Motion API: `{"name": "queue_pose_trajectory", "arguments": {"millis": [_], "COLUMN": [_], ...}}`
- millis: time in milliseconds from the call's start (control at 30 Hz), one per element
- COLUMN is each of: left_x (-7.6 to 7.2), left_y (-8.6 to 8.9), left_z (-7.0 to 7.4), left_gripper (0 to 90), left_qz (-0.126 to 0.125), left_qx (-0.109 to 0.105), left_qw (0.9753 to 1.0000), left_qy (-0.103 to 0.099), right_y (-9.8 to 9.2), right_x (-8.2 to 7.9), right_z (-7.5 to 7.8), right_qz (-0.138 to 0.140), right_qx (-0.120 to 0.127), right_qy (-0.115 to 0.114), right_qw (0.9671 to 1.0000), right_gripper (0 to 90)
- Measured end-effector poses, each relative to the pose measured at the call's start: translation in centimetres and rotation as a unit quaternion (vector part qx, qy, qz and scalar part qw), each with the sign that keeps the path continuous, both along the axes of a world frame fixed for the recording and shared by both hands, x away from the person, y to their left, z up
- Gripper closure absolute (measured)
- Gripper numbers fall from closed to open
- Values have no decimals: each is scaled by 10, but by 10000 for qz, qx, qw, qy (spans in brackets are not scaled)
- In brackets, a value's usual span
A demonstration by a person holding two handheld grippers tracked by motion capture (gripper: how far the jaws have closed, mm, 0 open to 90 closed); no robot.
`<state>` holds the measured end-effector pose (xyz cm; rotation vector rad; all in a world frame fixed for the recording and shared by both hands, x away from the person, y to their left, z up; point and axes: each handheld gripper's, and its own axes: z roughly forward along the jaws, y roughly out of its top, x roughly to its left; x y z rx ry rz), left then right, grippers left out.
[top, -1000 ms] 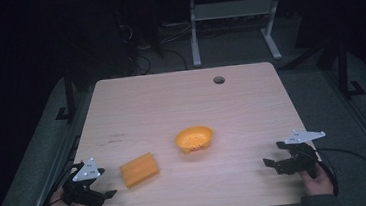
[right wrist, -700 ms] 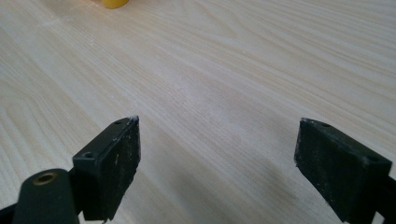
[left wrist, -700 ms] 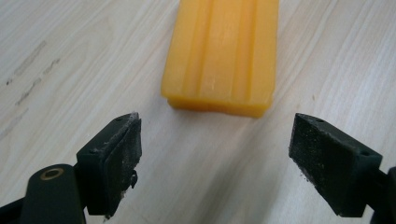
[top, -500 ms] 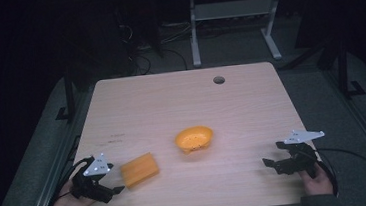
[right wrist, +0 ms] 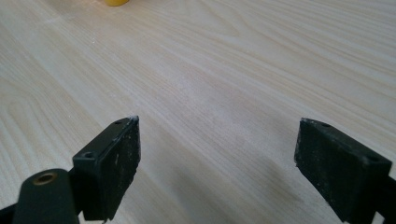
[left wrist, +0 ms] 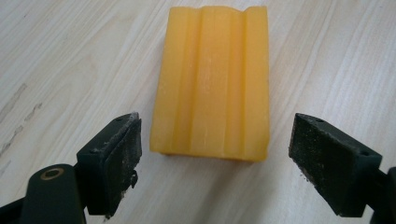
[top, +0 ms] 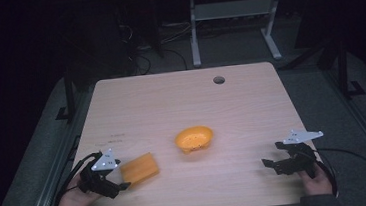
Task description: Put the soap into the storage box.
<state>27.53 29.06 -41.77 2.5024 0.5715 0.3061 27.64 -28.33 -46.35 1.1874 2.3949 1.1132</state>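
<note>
Near the front-left corner of the table (top: 150,101), the left gripper (top: 111,182) sits just short of an orange block (top: 139,169), its jaws spread wide with nothing between them. Seen from the left gripper view, the block (left wrist: 212,79) lies flat on the wood straight ahead of the gripper (left wrist: 217,158), and its long axis runs directly away from the jaws, in line with the reach. That is the relation the coming move seems to turn on: the block's narrow width falls across the gap, so the two pads stand a little outside its long ridged sides, and the near end is about level with the pad tips but not yet between them. A short push forward would likely bring the pads alongside those sides, ready to close across the width. An orange bowl (top: 194,138) stands near the middle of the table, apart from the block and to its right. Over at the front-right, the right gripper (top: 276,164) is well apart from the block; its own view shows its jaws equally wide over bare wood. The left hand is plainly the nearer one for this pickup.
</note>
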Motion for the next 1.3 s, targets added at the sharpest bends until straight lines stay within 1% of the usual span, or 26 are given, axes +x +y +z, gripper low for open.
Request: {"name": "queue_pose_trajectory", "arguments": {"millis": [67, 133, 233, 267, 400, 433, 500, 533, 567, 833, 900, 1033, 1300], "left_x": [3, 5, 9, 9, 13, 13, 15, 16, 17, 23, 25, 26, 31], "left_y": [-3, -5, -9, -11, -15, -16, -18, -20, -21, -30, -31, -34, -39], "left_z": [0, -1, -2, -2, -3, -3, -3, -4, -4, -8, -9, -10, -15], "left_gripper": [165, 164, 164, 165, 164, 164, 165, 164, 165, 164, 164, 164, 163], "left_qz": [-15, -34, -74, -64, -107, -127, -151, -151, -180, -255, -291, -272, -297], "left_qx": [20, 8, 53, 63, 40, 67, 70, 46, 76, 101, 142, 151, 306], "left_qw": [10000, 10000, 10000, 10000, 9999, 9999, 9999, 9999, 9998, 9995, 9994, 9993, 9987], "left_qy": [-34, 15, -2, 22, 5, -6, 7, 23, 34, 150, 140, 194, 277], "right_y": [0, 0, 0, 0, 1, 1, 1, 1, 1, 1, 1, 2, 3], "right_x": [0, 0, 1, 1, 0, 1, 1, 1, 1, 1, 1, 1, 1], "right_z": [0, 0, 0, 0, 0, -1, 0, -1, -1, -1, -1, -1, -1], "right_qz": [16, 14, 9, 14, 16, 24, 18, 15, 19, 40, 42, 39, 49], "right_qx": [-7, -2, 0, 0, -4, -2, 2, 4, 6, -2, -7, -11, -4], "right_qy": [-12, -16, -13, -8, 13, -12, 8, 14, 22, 19, 24, 29, 49], "right_qw": [10000, 10000, 10000, 10000, 10000, 10000, 10000, 10000, 10000, 10000, 10000, 10000, 10000], "right_gripper": [139, 139, 139, 139, 140, 140, 140, 140, 139, 139, 140, 139, 140]}}
